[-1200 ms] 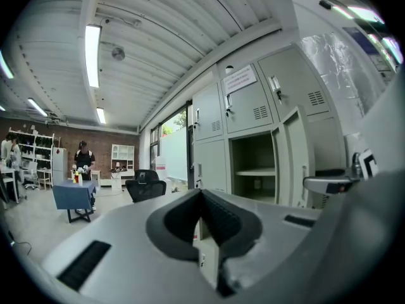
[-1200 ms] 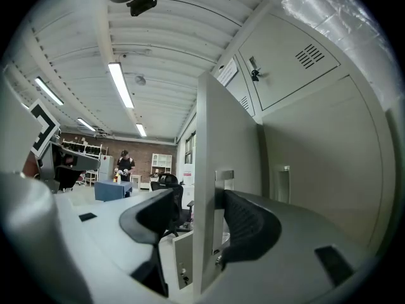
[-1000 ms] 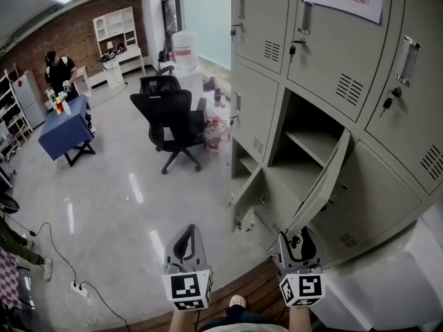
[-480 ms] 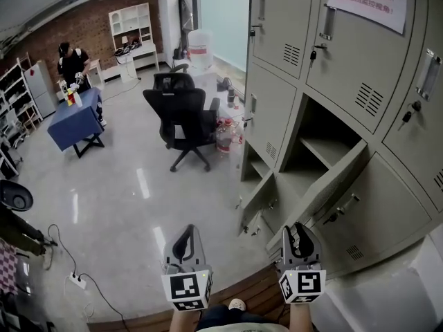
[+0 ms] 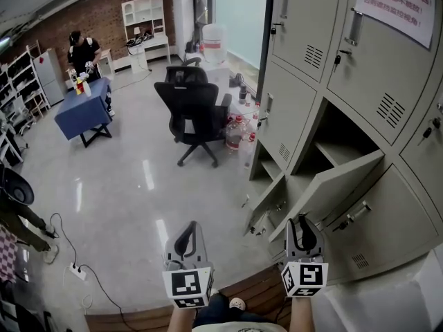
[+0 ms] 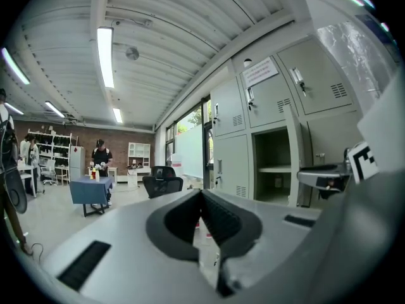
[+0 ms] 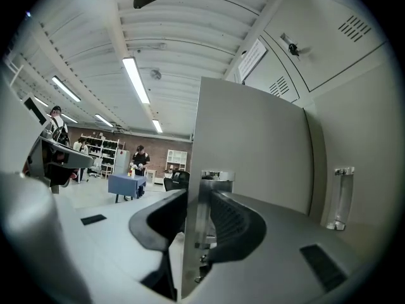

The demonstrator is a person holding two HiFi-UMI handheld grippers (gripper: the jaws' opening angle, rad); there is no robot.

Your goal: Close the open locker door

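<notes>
The grey locker bank (image 5: 387,68) fills the right side. One middle compartment (image 5: 339,140) stands open, and its door (image 5: 332,185) swings out toward me. My right gripper (image 5: 302,230) sits at that door's free edge. In the right gripper view the door edge (image 7: 196,233) stands between the jaws, which have just been closing and now grip it (image 7: 201,220). My left gripper (image 5: 188,237) hangs over the floor to the left of the lockers, shut and holding nothing (image 6: 201,198).
A lower locker door (image 5: 266,203) also hangs ajar beside my right gripper. A black office chair (image 5: 194,116) and water bottles (image 5: 239,133) stand further back. A person (image 5: 83,50) works at a blue table (image 5: 82,113). A power strip (image 5: 76,272) lies at the left.
The right gripper's jaws have shut on the door's edge. The door has turned and now shows more of its broad face. Both grippers have shifted a little.
</notes>
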